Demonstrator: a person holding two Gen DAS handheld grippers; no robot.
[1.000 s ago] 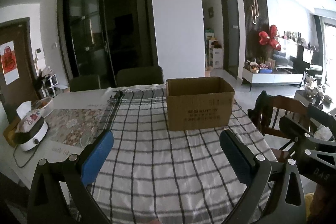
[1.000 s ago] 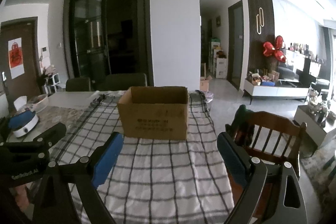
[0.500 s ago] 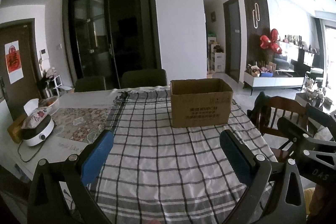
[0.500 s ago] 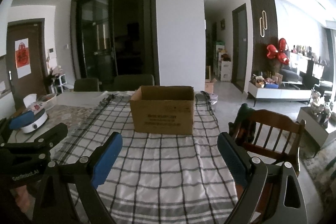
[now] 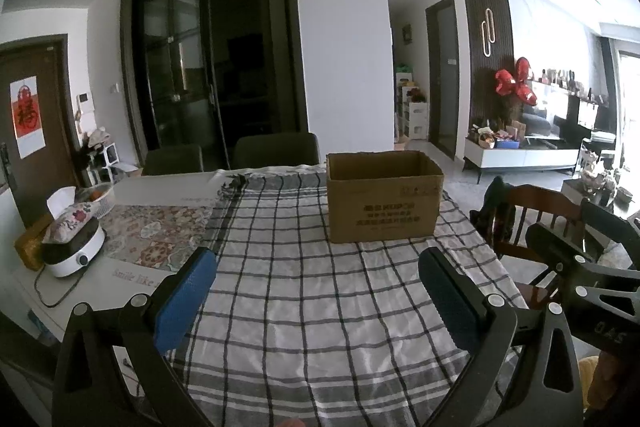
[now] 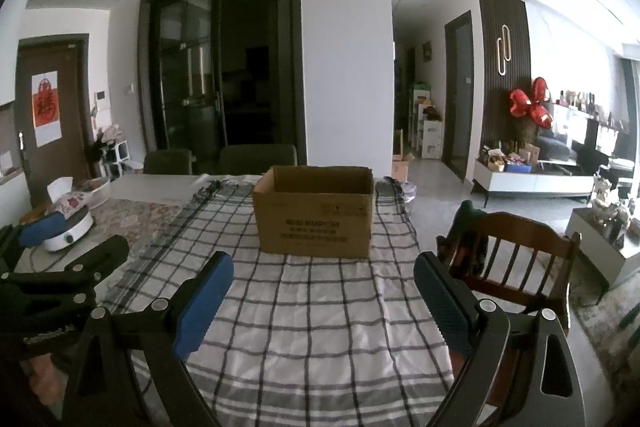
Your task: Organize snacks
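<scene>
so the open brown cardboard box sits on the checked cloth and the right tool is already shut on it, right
Not quite. The open brown cardboard box does sit on the black-and-white checked cloth, but the right tool is open and holds nothing; the box stands well beyond its blue pads. The right wrist view shows this.

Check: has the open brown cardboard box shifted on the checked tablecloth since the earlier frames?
No. The brown cardboard box stands on the same stripes of the checked tablecloth; only the cameras pulled back, making it look smaller.
</scene>
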